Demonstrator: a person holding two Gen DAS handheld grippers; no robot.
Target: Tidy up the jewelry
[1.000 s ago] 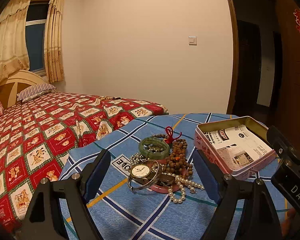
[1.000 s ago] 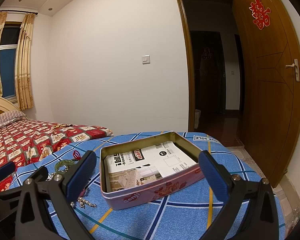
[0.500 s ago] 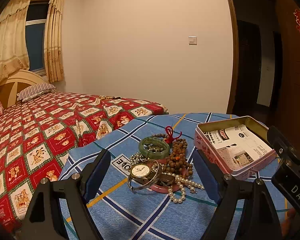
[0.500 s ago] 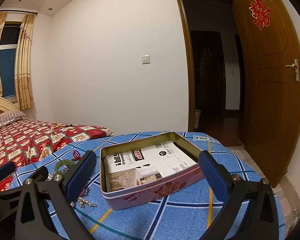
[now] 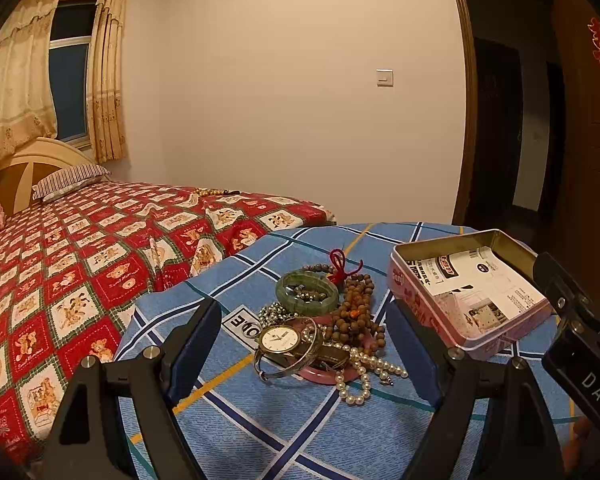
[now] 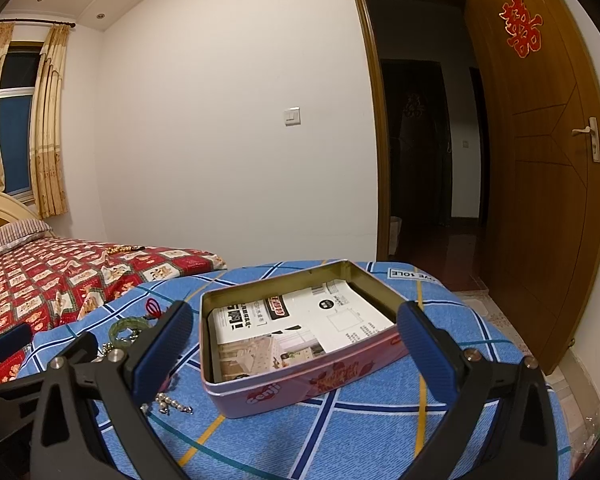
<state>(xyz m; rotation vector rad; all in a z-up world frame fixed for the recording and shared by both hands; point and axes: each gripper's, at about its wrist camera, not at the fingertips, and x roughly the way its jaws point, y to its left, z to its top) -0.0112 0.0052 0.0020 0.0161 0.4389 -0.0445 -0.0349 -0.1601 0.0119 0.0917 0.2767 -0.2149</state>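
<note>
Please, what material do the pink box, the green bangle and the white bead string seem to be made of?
Pink box: likely thin painted metal, since its bare inner walls look dull gold and the rim is rolled. Green bangle: looks like jade or glass, glossy and slightly translucent. White bead string: round, shiny beads like pearls, real or imitation cannot be told.

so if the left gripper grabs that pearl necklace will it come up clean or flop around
The pearl necklace will probably hang limp, since it lies in loose loops. It likely drags neighbours: its strand runs under the watch and beside the wooden beads. The smooth round pearls may slip from the open left gripper.
</note>
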